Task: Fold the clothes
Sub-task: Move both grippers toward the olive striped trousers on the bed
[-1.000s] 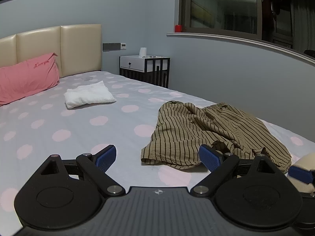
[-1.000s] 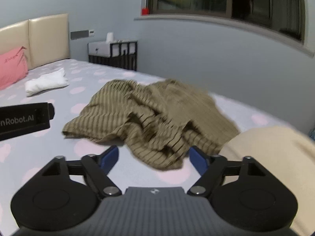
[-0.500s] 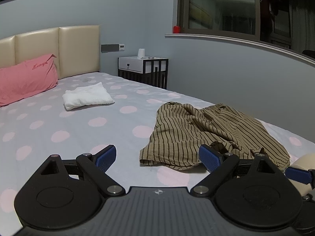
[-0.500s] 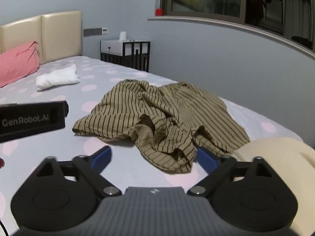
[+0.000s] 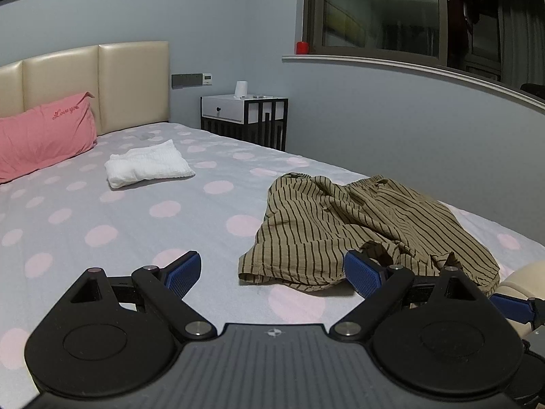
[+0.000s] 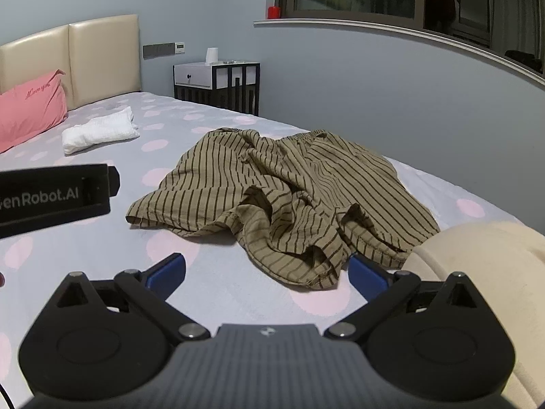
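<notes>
A crumpled olive-brown striped garment (image 5: 361, 221) lies on the bed, also in the right wrist view (image 6: 282, 187). My left gripper (image 5: 272, 272) is open and empty, hovering just before the garment's near left hem. My right gripper (image 6: 267, 274) is open and empty, just before the garment's near hem fold. The left gripper's body (image 6: 54, 194) shows at the left of the right wrist view. A folded white cloth (image 5: 146, 163) lies farther up the bed.
The bed has a grey sheet with pink dots (image 5: 102, 225). A pink pillow (image 5: 41, 136) leans on the beige headboard (image 5: 129, 81). A nightstand (image 5: 245, 119) stands by the wall. A cream item (image 6: 477, 259) lies at the right, beside the garment.
Both grippers have drawn back and risen slightly, so the garment sits a bit farther off in each view. Both stay open. The garment has not moved.
</notes>
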